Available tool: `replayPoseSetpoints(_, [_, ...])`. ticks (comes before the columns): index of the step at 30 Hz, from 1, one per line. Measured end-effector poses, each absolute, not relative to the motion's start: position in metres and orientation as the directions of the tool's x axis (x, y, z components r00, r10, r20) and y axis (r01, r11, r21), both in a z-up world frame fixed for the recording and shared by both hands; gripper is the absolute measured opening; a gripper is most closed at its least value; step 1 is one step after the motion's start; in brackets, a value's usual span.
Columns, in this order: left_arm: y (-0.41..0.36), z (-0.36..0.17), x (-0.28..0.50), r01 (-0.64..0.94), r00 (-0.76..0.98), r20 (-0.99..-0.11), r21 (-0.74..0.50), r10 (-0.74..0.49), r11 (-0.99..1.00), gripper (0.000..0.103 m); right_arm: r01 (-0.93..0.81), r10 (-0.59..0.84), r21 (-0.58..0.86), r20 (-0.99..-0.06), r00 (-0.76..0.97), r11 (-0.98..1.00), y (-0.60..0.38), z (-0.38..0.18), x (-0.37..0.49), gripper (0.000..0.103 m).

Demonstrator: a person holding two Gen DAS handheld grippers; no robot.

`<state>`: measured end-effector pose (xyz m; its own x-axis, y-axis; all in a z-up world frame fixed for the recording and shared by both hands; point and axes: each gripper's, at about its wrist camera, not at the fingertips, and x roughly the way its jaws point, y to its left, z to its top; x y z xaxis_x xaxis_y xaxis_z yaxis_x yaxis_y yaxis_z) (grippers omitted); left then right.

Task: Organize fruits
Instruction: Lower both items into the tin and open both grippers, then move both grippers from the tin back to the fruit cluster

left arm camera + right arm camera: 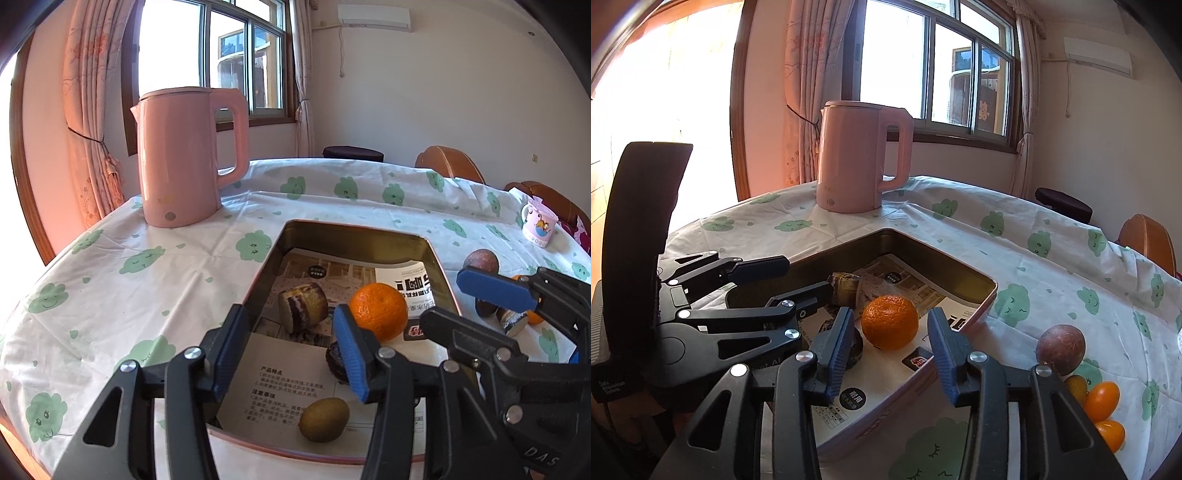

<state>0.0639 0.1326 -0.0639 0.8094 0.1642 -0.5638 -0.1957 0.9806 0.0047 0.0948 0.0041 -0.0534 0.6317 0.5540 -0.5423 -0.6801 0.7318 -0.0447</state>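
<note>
The right gripper point(890, 350) hangs over the tin point(991, 291) with its jaws partly apart and nothing between them; the orange point(889, 322) sits just ahead of its tips, inside the tin. The left gripper point(288, 347) is likewise parted and empty beside it, the kiwi point(324, 419) below its tips. To the right gripper's right, on the cloth, wait the passion fruit point(1060, 349) and kumquats point(1102, 401). A clean next move would probably swing right, straddle one fruit squarely, and close gently.
</note>
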Motion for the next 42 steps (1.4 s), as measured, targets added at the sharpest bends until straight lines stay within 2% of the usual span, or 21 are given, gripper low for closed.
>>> replayPoseSetpoints(12, [0.131, -0.062, 0.063, -0.196, 0.814, -0.558, -0.006, 0.159, 0.981, 0.056, -0.651, 0.542, -0.026, -0.53, 0.652, 0.759, -0.003, -0.052, 0.096, 0.059])
replayPoseSetpoints(16, [0.13, -0.061, 0.062, -0.196, 0.818, -0.554, -0.013, 0.156, 0.981, 0.063, -0.636, 0.54, -0.009, -0.52, 0.662, 0.772, -0.007, -0.051, 0.098, 0.065])
replayPoseSetpoints(18, [0.127, -0.059, 0.061, -0.198, 0.822, -0.546, -0.007, 0.162, 0.98, 0.067, -0.629, 0.542, -0.004, -0.503, 0.673, 0.777, -0.011, -0.049, 0.096, 0.066])
replayPoseSetpoints(24, [0.111, -0.049, 0.058, -0.172, 0.845, -0.517, -0.023, 0.135, 0.985, 0.067, -0.564, 0.464, -0.095, -0.465, 0.754, 0.82, -0.048, -0.043, 0.092, 0.065])
replayPoseSetpoints(34, [0.049, -0.041, 0.063, -0.059, 0.864, -0.501, 0.003, 0.053, 0.998, 0.068, -0.342, 0.311, 0.042, -0.528, 0.79, 0.939, -0.171, -0.046, 0.125, 0.065])
replayPoseSetpoints(42, [-0.001, -0.043, 0.08, 0.053, 0.846, -0.532, 0.03, -0.029, 0.998, 0.068, -0.338, 0.298, 0.044, -0.588, 0.752, 0.94, -0.182, -0.053, 0.132, 0.065])
